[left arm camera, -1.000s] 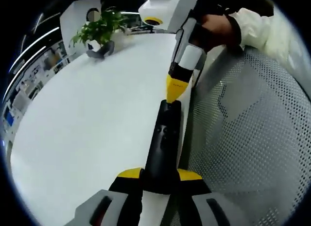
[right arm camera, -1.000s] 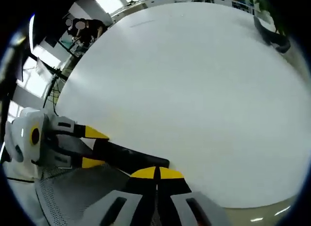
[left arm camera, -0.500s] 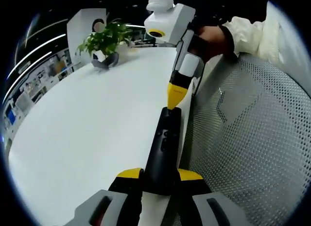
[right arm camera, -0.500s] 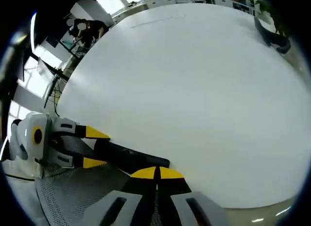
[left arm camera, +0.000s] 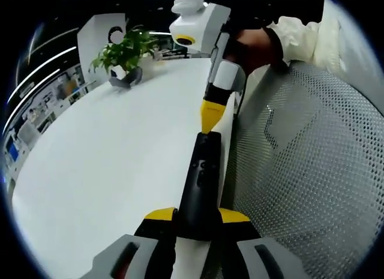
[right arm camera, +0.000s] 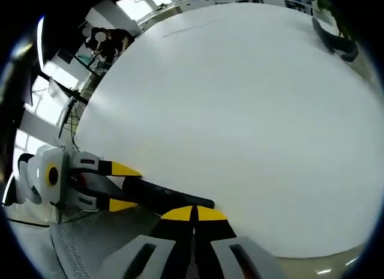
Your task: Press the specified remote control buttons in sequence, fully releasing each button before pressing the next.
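A black remote (left arm camera: 201, 183) lies lengthwise between the jaws of my left gripper (left arm camera: 197, 216), which is shut on its near end; small buttons show on its upper half. My right gripper (left arm camera: 210, 116) comes down from the top, held by a hand in a white sleeve, its yellow tips shut together and touching the remote's far end. In the right gripper view, my right gripper (right arm camera: 193, 213) is shut, its tips over the end of the remote (right arm camera: 165, 195), and my left gripper (right arm camera: 123, 187) grips the remote's other end from the left.
The white table (left arm camera: 108, 147) spreads to the left, and the remote sits along its edge. A potted plant (left arm camera: 123, 46) stands at the far side. A grey mesh chair seat (left arm camera: 306, 171) lies just right of the table edge. A dark object (right arm camera: 335, 44) rests at the table's far right.
The right gripper's shut tips stay at the remote's far end, shifting only slightly. Both views have moved a little with the hands.
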{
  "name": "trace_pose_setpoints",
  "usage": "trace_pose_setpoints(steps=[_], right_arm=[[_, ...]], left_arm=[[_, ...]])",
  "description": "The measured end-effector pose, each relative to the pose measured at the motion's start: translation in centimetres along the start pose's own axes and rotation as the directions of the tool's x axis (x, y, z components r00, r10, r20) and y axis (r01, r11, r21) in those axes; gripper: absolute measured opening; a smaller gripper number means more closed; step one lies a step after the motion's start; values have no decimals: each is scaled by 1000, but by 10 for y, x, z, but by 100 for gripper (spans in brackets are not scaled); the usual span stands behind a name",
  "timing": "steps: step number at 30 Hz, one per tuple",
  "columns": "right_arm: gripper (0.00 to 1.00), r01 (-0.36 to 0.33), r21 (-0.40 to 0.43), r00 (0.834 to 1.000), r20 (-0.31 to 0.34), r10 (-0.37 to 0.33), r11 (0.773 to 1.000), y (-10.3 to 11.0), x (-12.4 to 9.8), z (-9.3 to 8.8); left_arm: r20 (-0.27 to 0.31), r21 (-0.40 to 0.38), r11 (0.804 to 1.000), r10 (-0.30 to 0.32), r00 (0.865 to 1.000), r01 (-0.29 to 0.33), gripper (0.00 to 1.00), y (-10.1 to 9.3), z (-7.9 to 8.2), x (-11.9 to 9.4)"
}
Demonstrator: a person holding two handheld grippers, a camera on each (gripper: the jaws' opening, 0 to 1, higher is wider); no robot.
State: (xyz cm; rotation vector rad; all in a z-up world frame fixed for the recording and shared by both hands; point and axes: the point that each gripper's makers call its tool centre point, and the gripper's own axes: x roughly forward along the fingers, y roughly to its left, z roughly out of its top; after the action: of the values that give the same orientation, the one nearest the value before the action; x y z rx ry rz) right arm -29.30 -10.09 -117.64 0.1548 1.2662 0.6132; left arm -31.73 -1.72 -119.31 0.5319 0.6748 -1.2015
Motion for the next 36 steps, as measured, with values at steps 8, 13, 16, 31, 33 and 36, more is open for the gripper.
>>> trace_pose_setpoints(steps=[8, 13, 16, 31, 33, 36], right_arm=[[0, 9, -36, 998, -59, -11, 999, 2, 7, -7], [0, 23, -61, 998, -61, -27, 998, 1, 7, -8], [0, 22, -55, 998, -62, -25, 998, 0, 7, -8], [0, 29, -65, 998, -54, -33, 997, -1, 8, -9], [0, 31, -69, 998, -55, -35, 997, 0, 8, -9], [0, 37, -80, 998, -56, -41, 996, 1, 8, -9]], left_arm=[[4, -7, 1000, -1, 1000, 1, 25, 0, 0, 1], [7, -17, 1000, -2, 1000, 2, 25, 0, 0, 1], [8, -20, 1000, -2, 1000, 2, 25, 0, 0, 1], [6, -33, 999, 2, 1000, -2, 25, 0, 0, 1], [4, -32, 999, -3, 1000, 3, 25, -1, -1, 0], [-1, -29, 1000, -4, 1000, 4, 25, -2, -1, 0]])
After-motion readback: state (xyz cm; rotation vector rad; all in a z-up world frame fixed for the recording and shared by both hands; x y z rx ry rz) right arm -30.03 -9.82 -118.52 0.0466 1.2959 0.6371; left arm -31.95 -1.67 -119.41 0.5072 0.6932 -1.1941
